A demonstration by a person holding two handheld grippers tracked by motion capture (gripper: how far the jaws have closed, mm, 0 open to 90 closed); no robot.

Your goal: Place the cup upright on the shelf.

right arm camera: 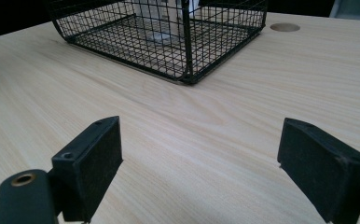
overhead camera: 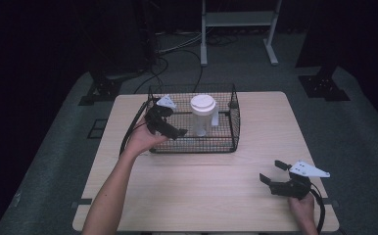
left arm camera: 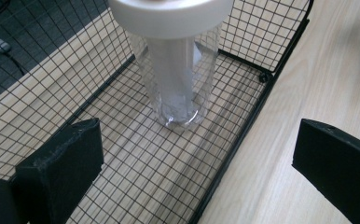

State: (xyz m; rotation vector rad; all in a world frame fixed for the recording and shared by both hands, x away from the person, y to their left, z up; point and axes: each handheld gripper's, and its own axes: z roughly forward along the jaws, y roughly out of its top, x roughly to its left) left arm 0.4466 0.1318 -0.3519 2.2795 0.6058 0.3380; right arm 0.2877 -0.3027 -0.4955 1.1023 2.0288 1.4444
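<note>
Table: pale wood-grain top, flat and smooth; it carries the basket toward its far edge.
Basket: black wire mesh, rectangular, stiff and open-topped, probably light.
Jar: clear plastic cylinder with a broad white lid and a white tube inside, standing upright on the basket floor near its middle.
Jar handling: likely light and rigid, but the smooth wall looks slippery; I would grip the body just under the lid, squeezing gently.
Left gripper: inside the basket's left end, just beside the jar, jaws spread wide, nothing held.
Right gripper: well apart from the basket, above the table's near right corner, jaws wide apart and empty.
</note>
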